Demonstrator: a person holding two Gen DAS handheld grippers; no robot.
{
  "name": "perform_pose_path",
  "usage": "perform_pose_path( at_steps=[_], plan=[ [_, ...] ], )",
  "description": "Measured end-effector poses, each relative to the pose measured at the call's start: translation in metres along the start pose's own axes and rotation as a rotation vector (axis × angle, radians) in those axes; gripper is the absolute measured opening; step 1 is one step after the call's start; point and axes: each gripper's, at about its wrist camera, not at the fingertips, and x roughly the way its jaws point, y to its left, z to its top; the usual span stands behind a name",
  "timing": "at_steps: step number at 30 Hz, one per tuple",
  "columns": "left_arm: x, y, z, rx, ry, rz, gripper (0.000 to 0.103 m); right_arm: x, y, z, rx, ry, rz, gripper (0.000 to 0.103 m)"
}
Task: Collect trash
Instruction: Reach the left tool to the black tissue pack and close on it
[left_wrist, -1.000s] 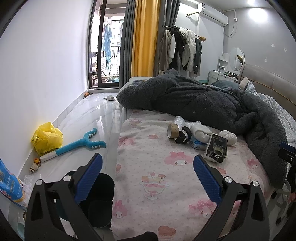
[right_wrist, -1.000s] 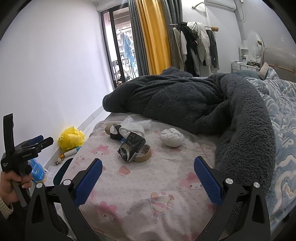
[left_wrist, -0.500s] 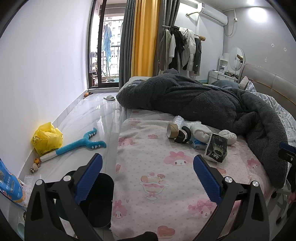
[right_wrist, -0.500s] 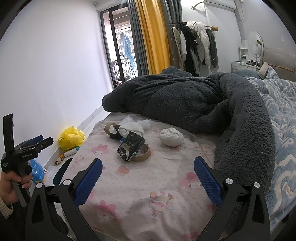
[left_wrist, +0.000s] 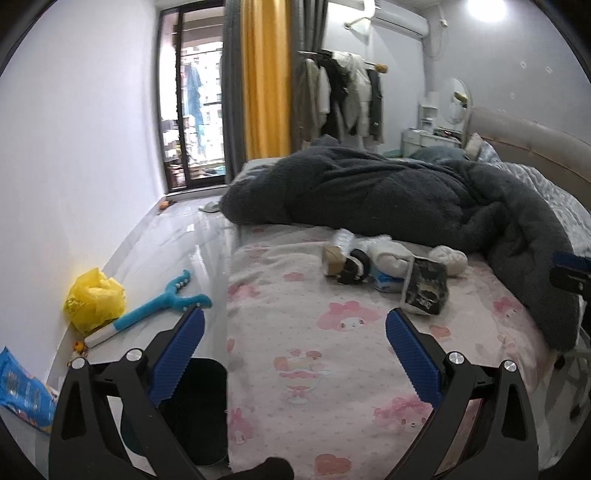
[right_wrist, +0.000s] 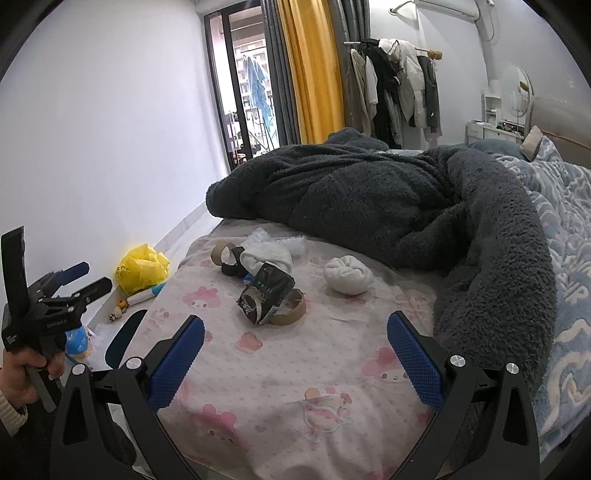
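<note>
Trash lies in a cluster on the pink patterned bed sheet (right_wrist: 295, 387): a black snack packet (right_wrist: 264, 293) leaning on a brown tape ring (right_wrist: 291, 314), a white crumpled wad (right_wrist: 347, 275), a cardboard tube (right_wrist: 221, 253), a black roll (right_wrist: 231, 264) and clear plastic wrap (right_wrist: 291, 245). The left wrist view shows the same packet (left_wrist: 424, 290), wad (left_wrist: 448, 258) and tube (left_wrist: 332, 258). My right gripper (right_wrist: 295, 354) is open, short of the packet. My left gripper (left_wrist: 295, 349) is open over the bed's near edge, above a dark bin (left_wrist: 195, 406) on the floor.
A dark grey fleece blanket (right_wrist: 388, 206) is heaped behind the trash. On the floor by the wall lie a yellow bag (left_wrist: 94, 299), a blue long-handled toy (left_wrist: 159, 306) and a blue packet (left_wrist: 22, 391). A person's hand (right_wrist: 22, 373) holds the left gripper's handle.
Both cameras have shifted only slightly; the trash sits a touch farther left in the right wrist view. Both grippers stay open and nothing was picked up.
</note>
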Motion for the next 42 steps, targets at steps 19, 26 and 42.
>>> perform_pose_path(
  at_steps=[19, 26, 42],
  plan=[
    [0.058, -0.021, 0.007, -0.017, 0.14, -0.241, 0.098, 0.036, -0.009, 0.019, 0.029, 0.066, 0.08, 0.088],
    [0.078, -0.035, 0.015, 0.014, 0.153, -0.281, 0.097, 0.059, -0.014, 0.026, 0.021, 0.118, 0.078, 0.088],
    [0.137, -0.079, 0.023, 0.097, 0.252, -0.374, 0.09, 0.112, -0.055, 0.039, 0.042, 0.212, 0.012, 0.088]
  ],
)
